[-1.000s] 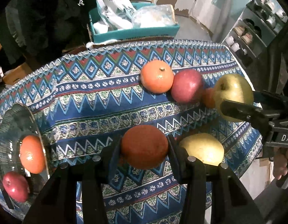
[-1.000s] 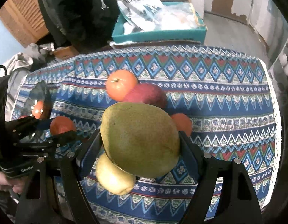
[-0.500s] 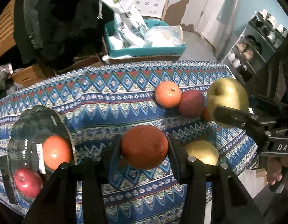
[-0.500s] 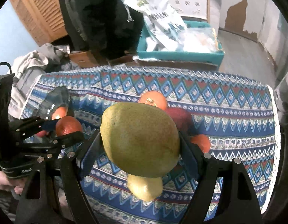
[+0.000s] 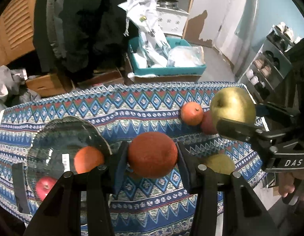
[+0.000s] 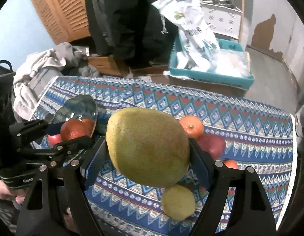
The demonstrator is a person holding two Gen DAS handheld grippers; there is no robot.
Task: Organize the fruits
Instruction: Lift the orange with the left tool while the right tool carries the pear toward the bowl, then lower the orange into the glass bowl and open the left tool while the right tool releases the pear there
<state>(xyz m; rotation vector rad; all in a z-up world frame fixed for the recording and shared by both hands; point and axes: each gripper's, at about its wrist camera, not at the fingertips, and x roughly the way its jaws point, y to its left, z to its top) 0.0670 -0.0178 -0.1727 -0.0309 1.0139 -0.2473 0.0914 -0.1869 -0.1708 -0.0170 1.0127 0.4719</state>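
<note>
Fingers of the left gripper point(image 5: 153, 157) are clamped on a round orange point(image 5: 152, 154) with a dull, pitted, reddish skin, held in the air above the near part of the surface. Spread wide, the fingers of the right gripper point(image 6: 148, 149) grip a big green-yellow mango point(image 6: 147, 146), speckled and smooth, pressed on both flanks and also lifted off the cloth.

On the surface's left end sits a clear glass plate point(image 5: 53, 135) with a second orange point(image 5: 88, 159) and a red apple point(image 5: 45, 187) in it. Toward the right end, near the far edge, a small tangerine point(image 5: 191, 113) touches a dark red apple point(image 6: 212, 144); another orange fruit point(image 6: 230, 164) shows only partly behind the right gripper's finger. A yellow pear point(image 6: 177, 201) lies near the front edge, below the mango in the right wrist view.

A patterned cloth point(image 5: 132, 110) in blue, red and white zigzags and diamonds covers the whole surface. Beyond its far edge a teal bin point(image 5: 167, 70) holds white plastic bags point(image 5: 150, 31). Dark clothing point(image 5: 83, 23) hangs behind, a slatted wooden door point(image 6: 61, 9) stands at the left, grey garments point(image 6: 39, 72) lie heaped by the far left corner, and a shelf of shoes point(image 5: 270, 66) lines the right wall.
</note>
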